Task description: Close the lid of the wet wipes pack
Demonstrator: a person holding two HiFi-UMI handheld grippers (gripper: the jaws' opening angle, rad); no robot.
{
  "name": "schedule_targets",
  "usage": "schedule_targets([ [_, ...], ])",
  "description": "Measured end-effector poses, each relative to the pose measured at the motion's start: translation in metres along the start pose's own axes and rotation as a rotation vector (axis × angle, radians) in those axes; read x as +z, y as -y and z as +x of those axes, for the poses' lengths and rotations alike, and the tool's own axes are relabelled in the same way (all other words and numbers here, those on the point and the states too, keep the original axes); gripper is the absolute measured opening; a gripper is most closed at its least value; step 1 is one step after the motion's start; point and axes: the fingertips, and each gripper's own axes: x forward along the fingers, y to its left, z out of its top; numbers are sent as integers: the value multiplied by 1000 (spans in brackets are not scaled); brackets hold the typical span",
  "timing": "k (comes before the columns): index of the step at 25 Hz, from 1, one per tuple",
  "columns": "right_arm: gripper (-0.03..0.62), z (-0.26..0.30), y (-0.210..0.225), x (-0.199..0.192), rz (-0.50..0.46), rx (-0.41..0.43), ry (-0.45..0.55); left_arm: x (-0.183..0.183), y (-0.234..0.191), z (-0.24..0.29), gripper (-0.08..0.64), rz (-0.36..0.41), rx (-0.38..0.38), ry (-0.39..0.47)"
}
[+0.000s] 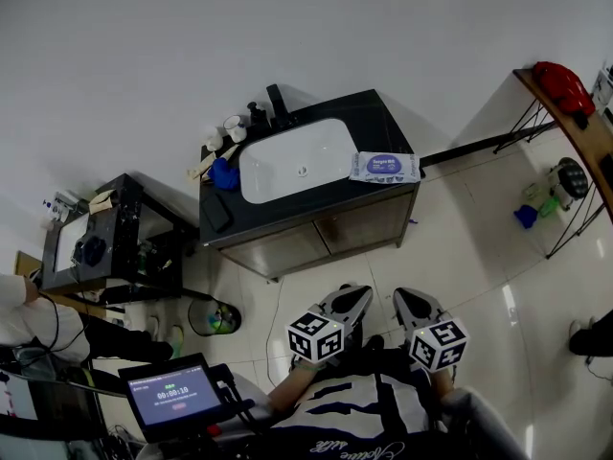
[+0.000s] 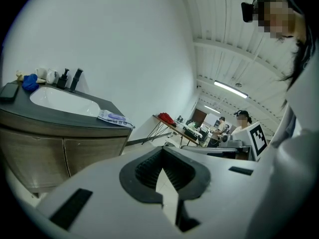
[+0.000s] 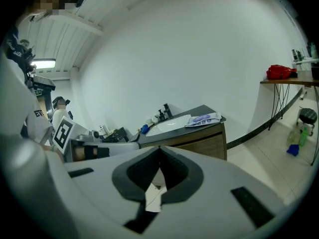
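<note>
The dark wood vanity with a black top (image 1: 383, 123) stands well ahead of both tools, across bare tiled floor. Its white oval basin (image 1: 292, 161) lies ahead and to the left. The flat, soft wet wipes pack with a purple oval label (image 1: 384, 168) lies on the top just right of the basin, close to the vanity's right-hand edge.

The left gripper (image 1: 356, 293) and the right gripper (image 1: 403, 295) hang low by the person's body. Each has its jaws brought together at the tips, with nothing between them.

Likely risks: from this far off I cannot tell whether the lid stands open, so a blind press might miss the flap. A sideways push on the limp pack could slide it off the near edge, and a hard press may squash it without latching the lid.

The label's print is too small to read. The cubes carry only black-and-white squares.
</note>
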Motion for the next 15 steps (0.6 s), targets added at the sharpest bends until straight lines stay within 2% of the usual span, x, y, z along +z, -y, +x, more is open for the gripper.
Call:
schedule_targets([
  [15, -2, 6, -1, -7, 6, 8, -11, -5, -3, 2, 0, -2, -9, -11],
])
